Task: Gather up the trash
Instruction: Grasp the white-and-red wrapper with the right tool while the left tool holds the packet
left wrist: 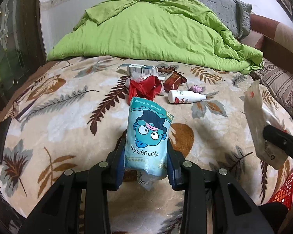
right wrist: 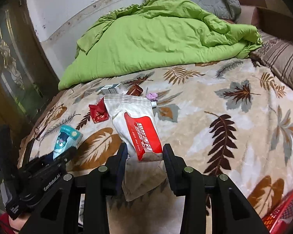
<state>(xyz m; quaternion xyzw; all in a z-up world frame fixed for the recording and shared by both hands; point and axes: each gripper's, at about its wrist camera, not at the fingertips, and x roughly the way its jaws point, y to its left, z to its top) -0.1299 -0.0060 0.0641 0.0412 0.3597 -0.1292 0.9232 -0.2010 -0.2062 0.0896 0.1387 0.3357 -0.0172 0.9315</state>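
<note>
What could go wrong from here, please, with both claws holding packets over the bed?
1. The right claw grips the wipes pack only by its lower end; it leans sideways and might slip out.
2. The blue packet stands tall above the left claw, so a quick swing could tip it loose.
3. Only a corner of the red basket shows at the right edge, so a drop there might miss.

White-and-red wet-wipes pack (right wrist: 135, 128) between right hand-held gripper (right wrist: 145, 154) pads, above leaf-patterned blanket (right wrist: 214, 117).
</note>
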